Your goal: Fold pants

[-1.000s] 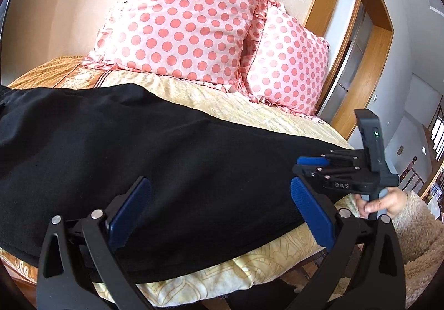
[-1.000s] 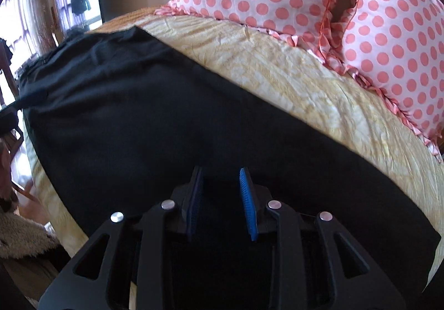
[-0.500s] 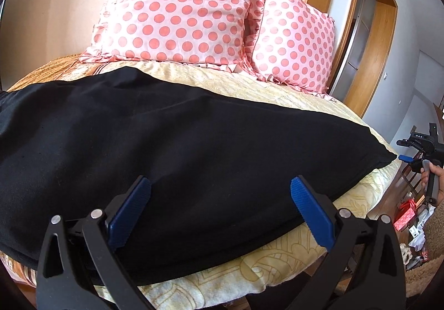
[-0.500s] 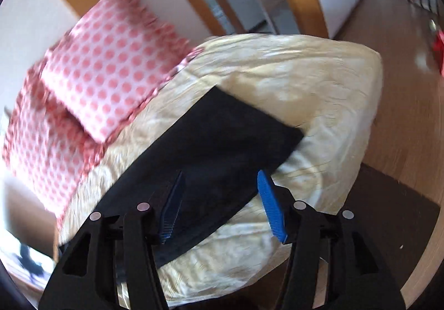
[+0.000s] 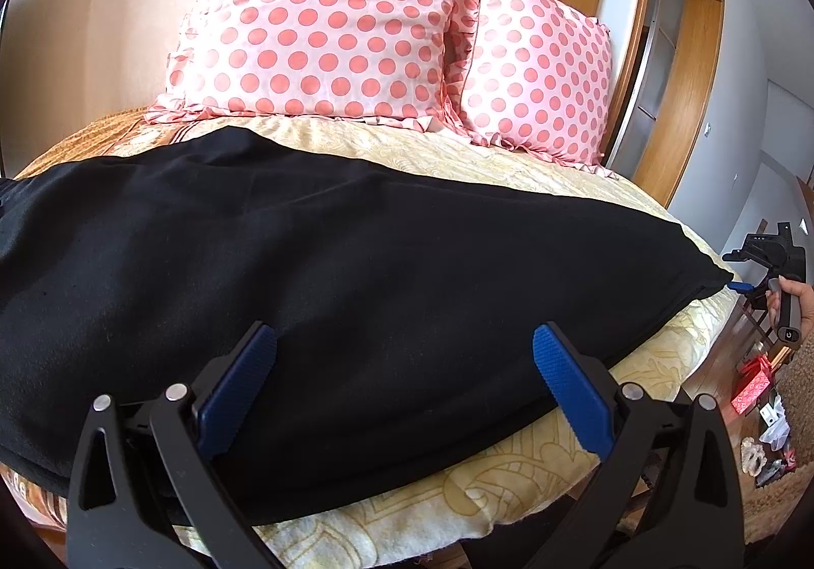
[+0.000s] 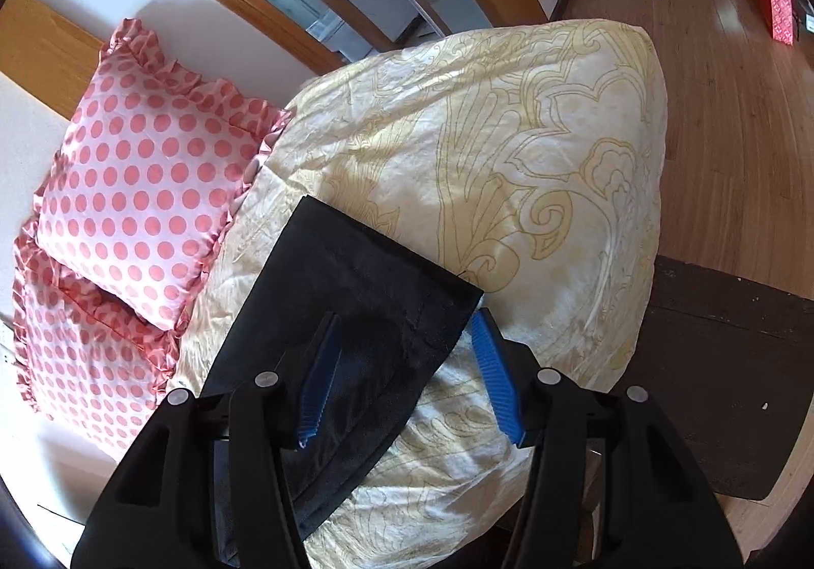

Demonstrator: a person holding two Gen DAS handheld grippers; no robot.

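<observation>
Black pants (image 5: 330,274) lie flat along the bed, folded lengthwise, with the leg end at the right. My left gripper (image 5: 402,365) is open and hovers above the near edge of the pants at mid-length. My right gripper (image 6: 407,350) is open at the leg hem (image 6: 376,294); its jaws stand on either side of the hem's near corner. The right gripper also shows in the left wrist view (image 5: 740,286) at the far right, with a blue tip at the hem corner.
A yellow patterned bedspread (image 6: 509,151) covers the bed (image 5: 458,508). Two pink polka-dot pillows (image 5: 325,24) stand at the head. A wooden floor (image 6: 712,60) with a red bag (image 6: 781,4) lies beyond the bed's end. A dark mat (image 6: 722,396) lies beside it.
My right gripper has left the middle of the pants, gone to the leg end, turned toward the hem and opened wider. My left gripper has stayed open near the same spot.
</observation>
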